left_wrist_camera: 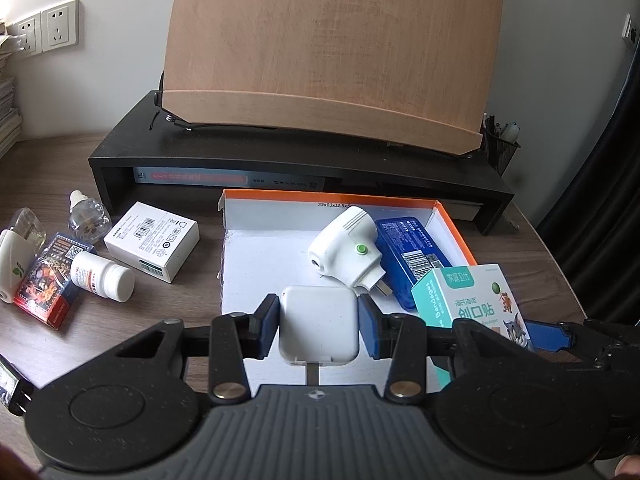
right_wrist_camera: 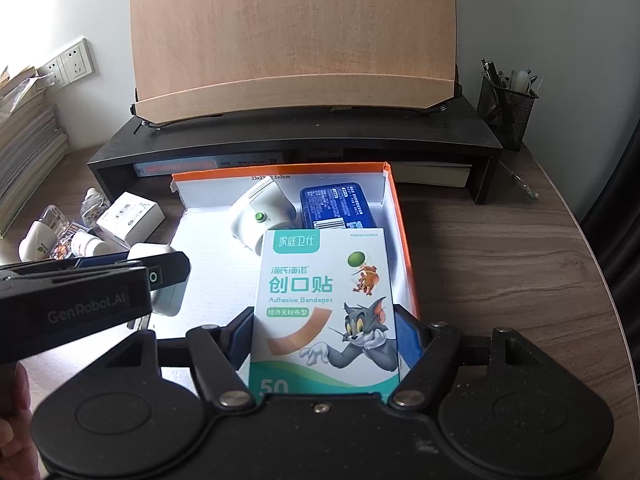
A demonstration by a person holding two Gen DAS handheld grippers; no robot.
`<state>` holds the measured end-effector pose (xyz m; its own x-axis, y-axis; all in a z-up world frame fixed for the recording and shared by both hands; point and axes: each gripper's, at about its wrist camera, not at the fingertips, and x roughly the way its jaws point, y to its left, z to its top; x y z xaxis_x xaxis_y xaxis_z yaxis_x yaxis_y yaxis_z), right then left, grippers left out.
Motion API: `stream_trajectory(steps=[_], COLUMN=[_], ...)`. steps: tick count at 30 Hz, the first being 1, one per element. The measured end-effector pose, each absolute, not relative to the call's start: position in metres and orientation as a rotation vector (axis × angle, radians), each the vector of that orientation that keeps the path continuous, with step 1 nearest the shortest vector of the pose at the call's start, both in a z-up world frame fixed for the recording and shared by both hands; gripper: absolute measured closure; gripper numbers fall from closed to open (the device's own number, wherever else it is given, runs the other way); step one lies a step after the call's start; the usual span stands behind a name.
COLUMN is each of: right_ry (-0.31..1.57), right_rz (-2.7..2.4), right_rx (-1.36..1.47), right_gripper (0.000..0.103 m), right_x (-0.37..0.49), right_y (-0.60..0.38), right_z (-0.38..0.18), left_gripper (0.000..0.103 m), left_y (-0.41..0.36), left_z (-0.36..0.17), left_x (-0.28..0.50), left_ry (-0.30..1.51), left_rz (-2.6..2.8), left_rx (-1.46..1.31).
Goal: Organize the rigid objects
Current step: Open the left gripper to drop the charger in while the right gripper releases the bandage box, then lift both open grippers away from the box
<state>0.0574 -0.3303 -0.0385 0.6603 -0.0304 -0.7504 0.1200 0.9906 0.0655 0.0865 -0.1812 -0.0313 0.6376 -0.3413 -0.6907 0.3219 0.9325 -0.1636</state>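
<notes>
Left gripper: blue pads flank a white rounded-square plug-in charger, small gaps showing each side; clamped or just let go, cannot tell. Charger sits low over the near part of the box floor.
Right gripper: clenched on a teal-and-white cardboard box of adhesive bandages, held over the box's right half.
Container: shallow white cardboard box with orange rim, on the wooden desk.
Done: white plug-in vaporizer with green button and blue flat rectangular case lie inside.
Left: white carton, white pill bottle, red printed packet, clear refill bottle, white-and-clear plug-in device all outside, left of the box. Judged under half done.
Left view only: charger's metal prong, pad gaps.
Right view only: bandage carton's full face, mesh pen cup.
</notes>
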Motion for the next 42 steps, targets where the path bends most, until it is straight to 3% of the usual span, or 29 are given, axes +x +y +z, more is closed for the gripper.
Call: stream_trajectory(steps=[27,37,42], right_ry=[0.749,0.701,0.711], right_rz=[-0.199,-0.186,-0.143], right_rx=[0.106,0.146,0.176], right_gripper=[0.018,0.014,0.012], right_x=[0.043,0.029,0.027], right_y=[-0.344,-0.319,-0.291], right_z=[-0.02,-0.003,0.0], left_gripper=[0.061,0.024,0.014], left_y=[-0.196,-0.168,-0.133], left_z=[-0.048,-0.021,-0.011], left_x=[0.098,0.082,0.075], left_ry=[0.861,0.828,0.822], left_rz=[-0.477,-0.391,-0.322], left_rx=[-0.05,0.006,0.007])
